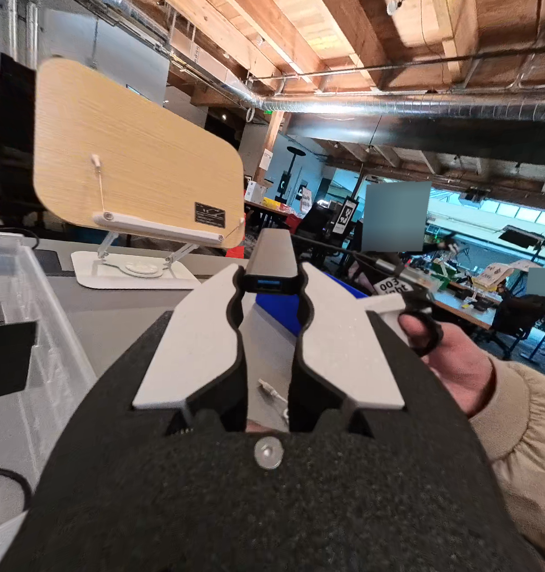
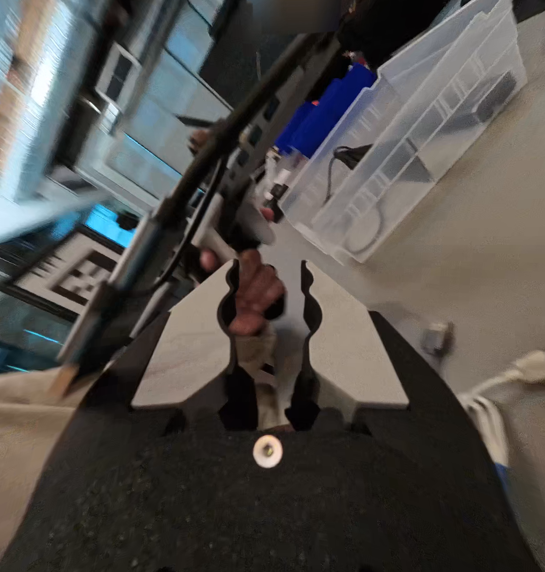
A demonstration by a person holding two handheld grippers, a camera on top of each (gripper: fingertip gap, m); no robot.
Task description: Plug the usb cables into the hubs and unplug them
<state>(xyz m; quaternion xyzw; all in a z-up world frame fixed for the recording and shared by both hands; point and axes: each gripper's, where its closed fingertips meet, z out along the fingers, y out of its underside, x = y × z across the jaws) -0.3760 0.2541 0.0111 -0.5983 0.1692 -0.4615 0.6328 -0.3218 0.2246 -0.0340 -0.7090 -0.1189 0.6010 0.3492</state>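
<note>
**Hub lifted in my left tongs, right tongs empty**

My left tongs [image 1: 269, 278] are clamped on the grey USB hub [image 1: 271, 260], pinching its near end between the tips so its blue end port faces back toward me and the body points away, raised above the grey table [image 1: 110, 309], probably to steady it for a plug. My right tongs [image 2: 269, 272] stand apart, holding nothing, tilted toward my left hand [image 2: 255, 297], which shows through their gap. A white cable [image 2: 525, 371] lies on the table to their right, unplugged. A clear plastic bin [image 2: 420, 139] sits ahead and right of them
</note>
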